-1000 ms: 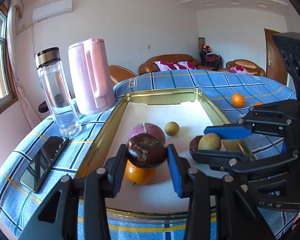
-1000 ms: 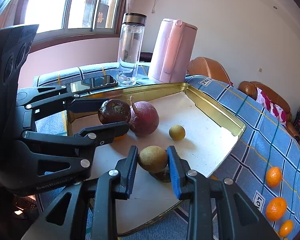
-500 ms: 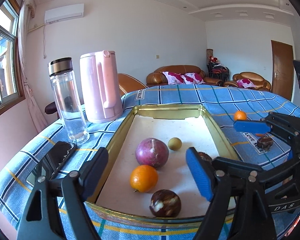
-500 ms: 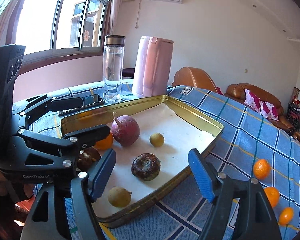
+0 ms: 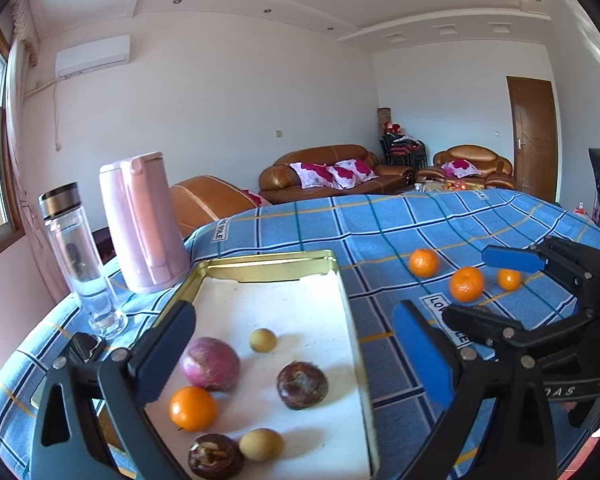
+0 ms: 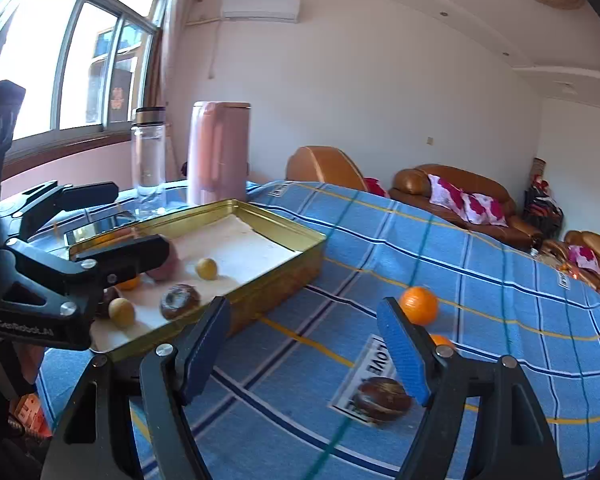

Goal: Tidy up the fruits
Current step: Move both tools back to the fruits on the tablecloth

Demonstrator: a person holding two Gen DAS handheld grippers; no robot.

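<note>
With six fruits lying in the gold tray (image 5: 342, 280), both your left hand-held gripper (image 5: 296, 356) and right hand-held gripper (image 6: 304, 344) are spread and empty, so next close the right one on the dark fruit (image 6: 382, 398) on the table (image 6: 500, 280).

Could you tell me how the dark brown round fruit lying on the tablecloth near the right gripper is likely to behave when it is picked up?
The dark brown fruit looks squat and rounded, so it may roll on the tablecloth if nudged. Its skin looks hard and slightly glossy, so it could slip between the flat blue fingers. It is much narrower than the right gripper opening, so centring seems wise.
</note>
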